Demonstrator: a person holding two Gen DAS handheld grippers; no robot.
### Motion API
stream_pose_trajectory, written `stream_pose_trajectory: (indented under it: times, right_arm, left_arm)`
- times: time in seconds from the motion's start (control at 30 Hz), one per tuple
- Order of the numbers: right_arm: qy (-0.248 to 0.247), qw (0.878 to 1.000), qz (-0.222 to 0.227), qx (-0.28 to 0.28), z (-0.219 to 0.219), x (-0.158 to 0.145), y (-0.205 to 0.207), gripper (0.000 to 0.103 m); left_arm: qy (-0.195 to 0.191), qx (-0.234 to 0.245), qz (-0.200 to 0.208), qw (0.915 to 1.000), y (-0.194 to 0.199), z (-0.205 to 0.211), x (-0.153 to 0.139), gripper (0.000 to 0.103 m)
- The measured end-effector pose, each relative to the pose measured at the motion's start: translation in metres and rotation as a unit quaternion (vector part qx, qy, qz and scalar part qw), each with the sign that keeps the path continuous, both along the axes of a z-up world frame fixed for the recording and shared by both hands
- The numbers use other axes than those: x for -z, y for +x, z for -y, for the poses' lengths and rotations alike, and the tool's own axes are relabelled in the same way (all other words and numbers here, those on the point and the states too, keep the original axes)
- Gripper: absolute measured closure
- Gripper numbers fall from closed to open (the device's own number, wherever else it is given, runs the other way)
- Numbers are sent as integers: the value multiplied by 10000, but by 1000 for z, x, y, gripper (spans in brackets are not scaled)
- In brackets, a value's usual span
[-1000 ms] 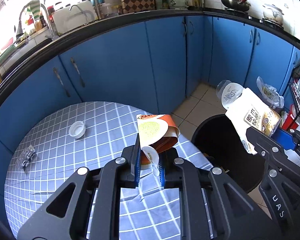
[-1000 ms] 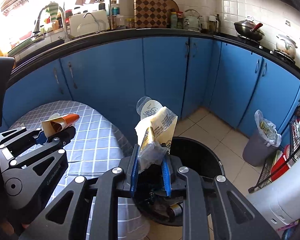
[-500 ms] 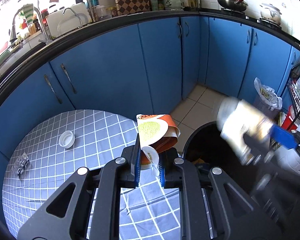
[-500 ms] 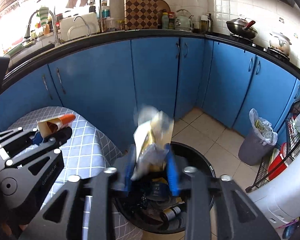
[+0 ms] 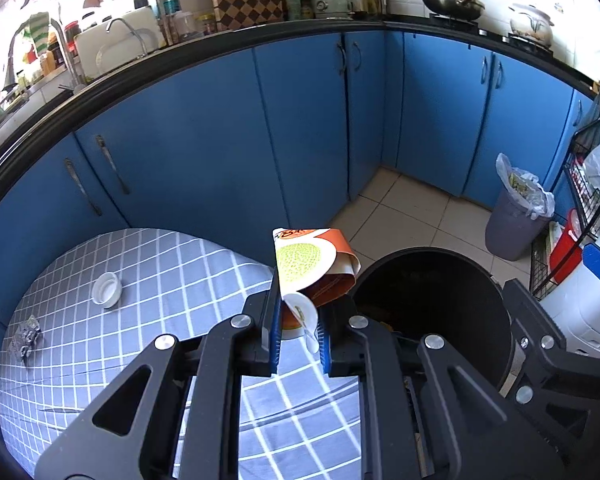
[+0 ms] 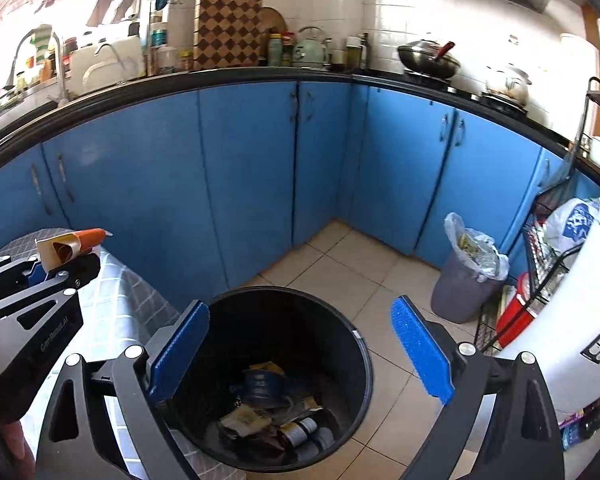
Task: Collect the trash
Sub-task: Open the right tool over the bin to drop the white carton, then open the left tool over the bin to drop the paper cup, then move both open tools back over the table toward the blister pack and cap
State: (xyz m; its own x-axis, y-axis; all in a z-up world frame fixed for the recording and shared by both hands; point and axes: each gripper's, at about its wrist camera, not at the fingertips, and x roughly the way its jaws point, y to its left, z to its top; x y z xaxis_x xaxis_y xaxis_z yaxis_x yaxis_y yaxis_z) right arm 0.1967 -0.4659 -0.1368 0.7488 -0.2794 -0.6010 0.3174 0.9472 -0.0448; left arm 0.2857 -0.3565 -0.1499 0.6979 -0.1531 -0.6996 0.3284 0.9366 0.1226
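Observation:
My left gripper [image 5: 298, 330] is shut on an orange and white paper wrapper [image 5: 312, 264] and holds it over the table's right edge, next to the black trash bin [image 5: 496, 280]. The wrapper also shows in the right wrist view [image 6: 70, 244]. My right gripper [image 6: 300, 356] is open and empty, its blue pads spread wide above the black trash bin [image 6: 356, 340]. Several pieces of trash [image 6: 268, 412] lie at the bin's bottom. A white cap [image 5: 107, 290] and a crumpled foil piece [image 5: 26, 338] lie on the checked tablecloth [image 5: 160, 280].
Blue cabinets [image 5: 300, 140] curve behind the table and bin. A small grey bin with a plastic liner [image 6: 470, 276] stands on the tiled floor at right. A wire rack [image 6: 540, 272] and a white appliance [image 6: 580, 320] stand at far right.
My right gripper opened and the white snack bag and cup it held dropped into the black bin. My left gripper moved right toward the bin with the wrapper.

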Motion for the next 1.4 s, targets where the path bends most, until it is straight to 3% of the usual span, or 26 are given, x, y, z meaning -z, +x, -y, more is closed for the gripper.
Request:
stream_pose_trajectory:
  times: [0.5,0.57,0.6,0.63,0.67,0.7,0.73,1.0,1.2,1.4]
  right_arm:
    - [135,9983,141,547,41,-2,-18,13]
    - [137,9983,140,554,41,-1,-19,13]
    - [127,9983,139,558,42,-1,-19,13]
    - [126,9983,132,549,42,0,-19,13]
    - [130,9983,132,557,42,0,-20,13]
    - [144,9981,146,578,43,0,-20,13]
    - [180,9981,145,574,45,1,-20,13]
    - [123,9986,142,504,33,-1,-19,13]
    - [36,9989,335,311,11,-13,-21,13]
    - [165,9971,741,-99,-26,-29,-20,13]
  left_arm:
    - [-91,371,-82,9992,2,41,-4,84]
    - [-71,400,-124,9991,4,46,-3,79]
    - [-67,396,-139,9991,4,47,-3,68]
    - [-52,371,-132,9992,4,47,-3,35]
    - [-52,316,-94,9994,4,47,-3,15]
    - [-78,72,207,9997,1,41,-6,4]
    - [-154,12,357,9992,0,37,-8,4]
    - [-42,-233,323,9992,5,18,-4,4]
    - [-499,-202,176,9984,0,-15,-13,4]
    - [-309,-894,677,9932,-6,-68,-31,4]
